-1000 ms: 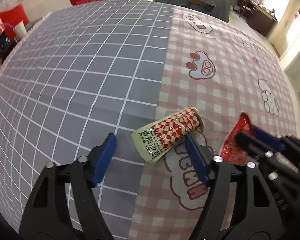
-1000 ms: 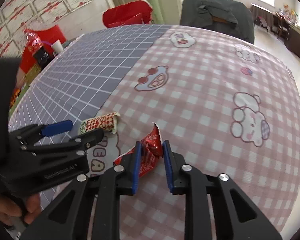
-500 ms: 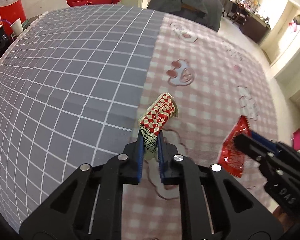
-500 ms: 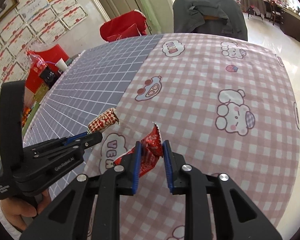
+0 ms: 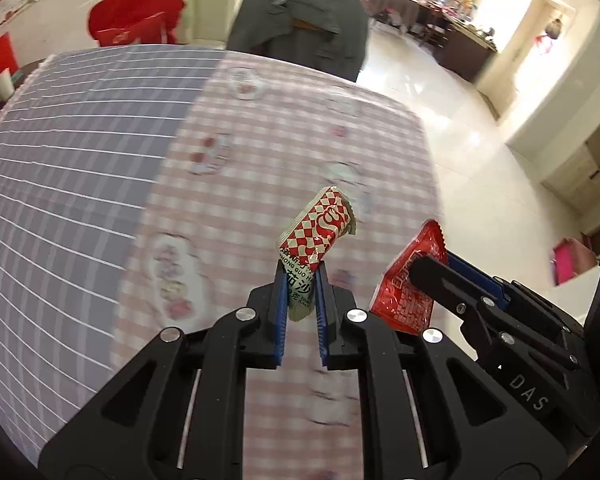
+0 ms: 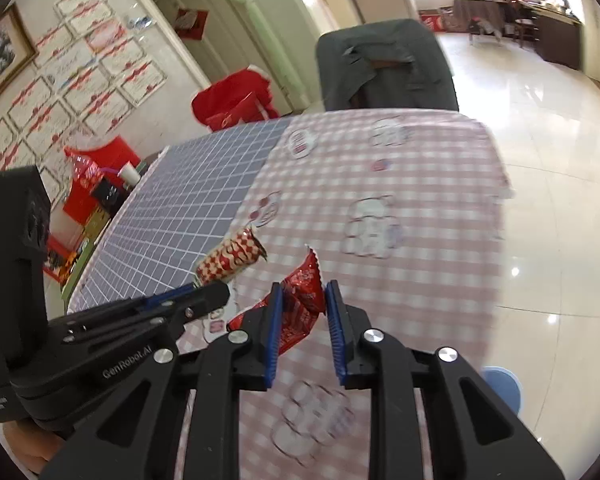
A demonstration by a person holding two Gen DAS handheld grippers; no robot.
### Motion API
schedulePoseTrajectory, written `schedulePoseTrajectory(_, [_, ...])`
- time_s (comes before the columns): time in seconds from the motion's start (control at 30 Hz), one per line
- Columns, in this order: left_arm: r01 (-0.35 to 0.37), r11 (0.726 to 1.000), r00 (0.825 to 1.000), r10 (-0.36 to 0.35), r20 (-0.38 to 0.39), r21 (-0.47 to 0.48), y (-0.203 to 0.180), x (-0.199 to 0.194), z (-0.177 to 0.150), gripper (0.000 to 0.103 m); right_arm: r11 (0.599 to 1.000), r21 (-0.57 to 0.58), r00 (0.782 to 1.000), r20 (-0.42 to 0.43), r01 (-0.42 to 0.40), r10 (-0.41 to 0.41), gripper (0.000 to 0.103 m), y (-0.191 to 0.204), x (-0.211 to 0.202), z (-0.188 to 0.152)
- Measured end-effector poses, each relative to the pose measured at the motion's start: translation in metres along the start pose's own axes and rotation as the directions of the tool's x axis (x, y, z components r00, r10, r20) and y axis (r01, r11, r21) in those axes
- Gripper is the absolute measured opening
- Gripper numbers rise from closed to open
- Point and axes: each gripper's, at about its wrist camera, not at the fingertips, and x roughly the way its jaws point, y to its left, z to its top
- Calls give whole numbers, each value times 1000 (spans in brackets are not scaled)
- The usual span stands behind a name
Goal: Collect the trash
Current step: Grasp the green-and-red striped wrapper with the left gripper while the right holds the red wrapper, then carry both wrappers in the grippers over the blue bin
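Observation:
My left gripper (image 5: 301, 276) is shut on a red-and-white checked sachet (image 5: 318, 232) with a pale green end, held up above the table. The sachet (image 6: 232, 258) also shows at left in the right wrist view, sticking out of the left gripper (image 6: 204, 290). My right gripper (image 6: 302, 300) is shut on a crumpled red foil wrapper (image 6: 302, 292), also lifted off the cloth. In the left wrist view the red wrapper (image 5: 410, 276) hangs at the right, pinched by the right gripper (image 5: 434, 262).
The table (image 6: 400, 184) carries a pink checked cloth with cartoon prints and a grey grid cloth (image 5: 72, 152) on its left half. A grey-covered chair (image 5: 300, 28) and a red-covered chair (image 6: 234, 98) stand behind. A blue round object (image 6: 502, 386) sits on the floor at the right.
The left gripper closed on the checked sachet and lifted it off the cloth. Both grippers rose and drew back from the table with their wrappers, so more floor shows at right.

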Motion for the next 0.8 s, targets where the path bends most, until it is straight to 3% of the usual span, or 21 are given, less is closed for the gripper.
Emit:
schedulePoseTrajectory(0.5, [129,974,986,-106,-129,189,-180,16,-42,13,969,195,983,72,150,-166,22,-141,-132,-48])
schedulePoseTrajectory(0.8, [187,956,962,-131,-241,225,-233,35,-61,13,940,277,968,92,200,-233,22,-188,-172,-68])
